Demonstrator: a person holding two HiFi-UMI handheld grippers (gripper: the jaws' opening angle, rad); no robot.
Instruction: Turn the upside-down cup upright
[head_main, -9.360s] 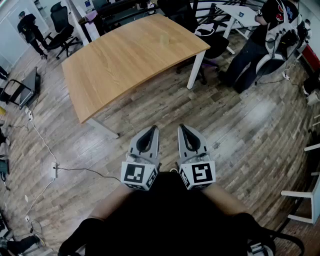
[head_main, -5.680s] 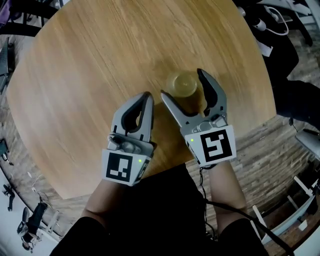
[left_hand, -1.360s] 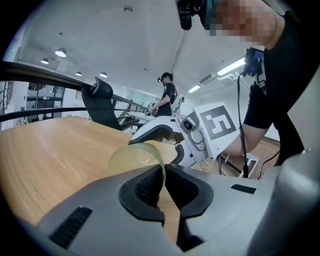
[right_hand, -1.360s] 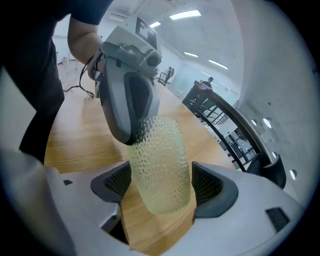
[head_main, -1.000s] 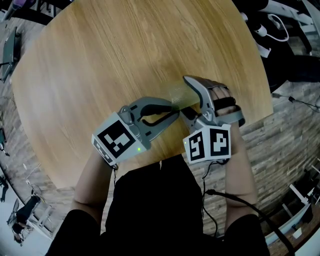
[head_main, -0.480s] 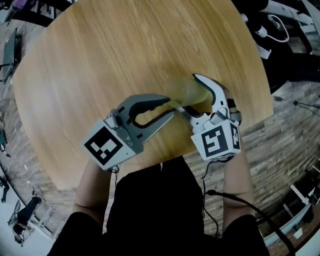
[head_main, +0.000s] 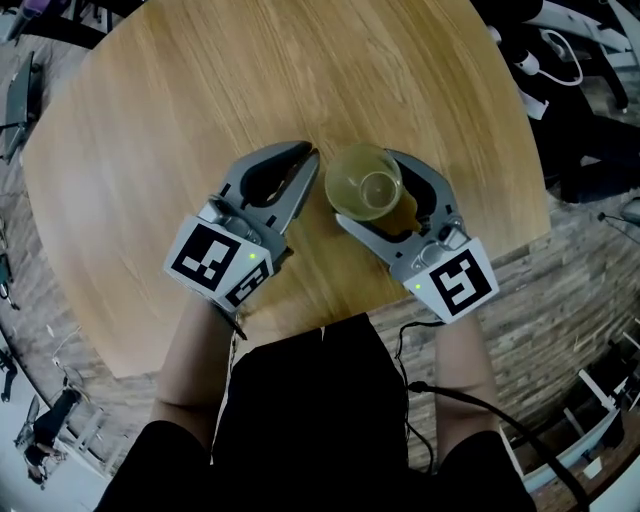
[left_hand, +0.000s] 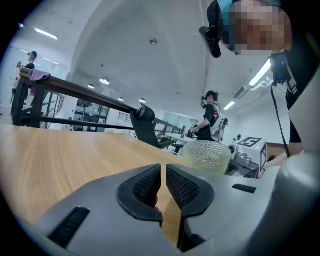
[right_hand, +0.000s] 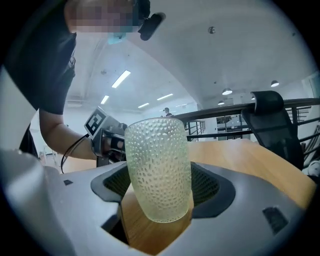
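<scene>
A dimpled, yellowish clear cup stands upright with its mouth up, clamped at its sides by my right gripper, which is shut on it. In the right gripper view the cup fills the space between the pads of the right gripper, its base a little above the wooden table. My left gripper is just left of the cup, apart from it. Its jaws are closing with nothing between them, only a thin slit left. In the left gripper view the left gripper points past the cup, which is off to the right.
The round-cornered table edge runs close to the person's body. Wooden floor, a cable and office chairs lie beyond the table at the upper right. A distant person stands in the room behind.
The cup lay tilted between both grippers; the left gripper has let go and moved away to the left. The right gripper has rolled, bringing the cup upright with its mouth up.
</scene>
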